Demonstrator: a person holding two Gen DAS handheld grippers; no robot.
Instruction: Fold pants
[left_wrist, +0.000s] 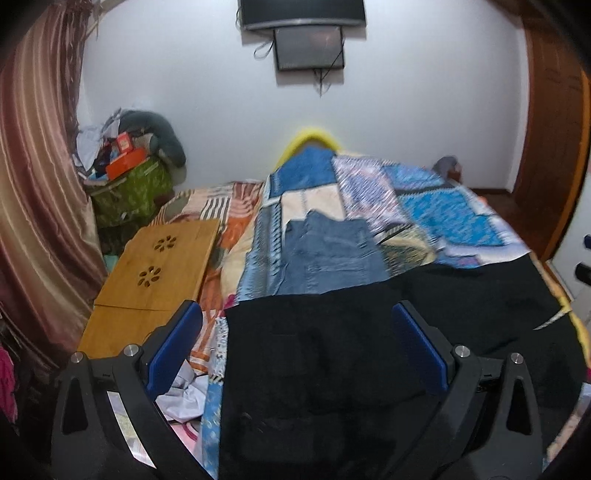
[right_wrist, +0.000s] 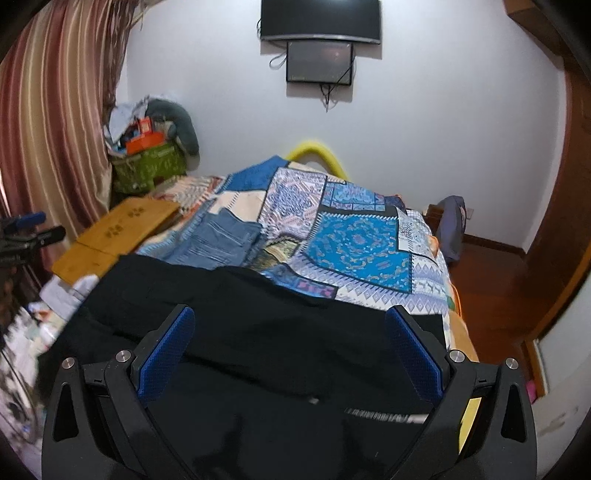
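Both tongs, left (left_wrist: 297, 347) and right (right_wrist: 290, 350), hang wide open holding nothing, over the black pants (left_wrist: 369, 332) spread on the bed's patchwork quilt (right_wrist: 354, 236). We reckon we're at the start: next, grab an edge and fold.

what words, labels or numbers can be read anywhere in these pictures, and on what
None can be read.
White band on the black pants: may be print, too blurred to read.
Orange boxes on the green basket: any print is too small and blurred.
Wall screens: dark, no visible text.
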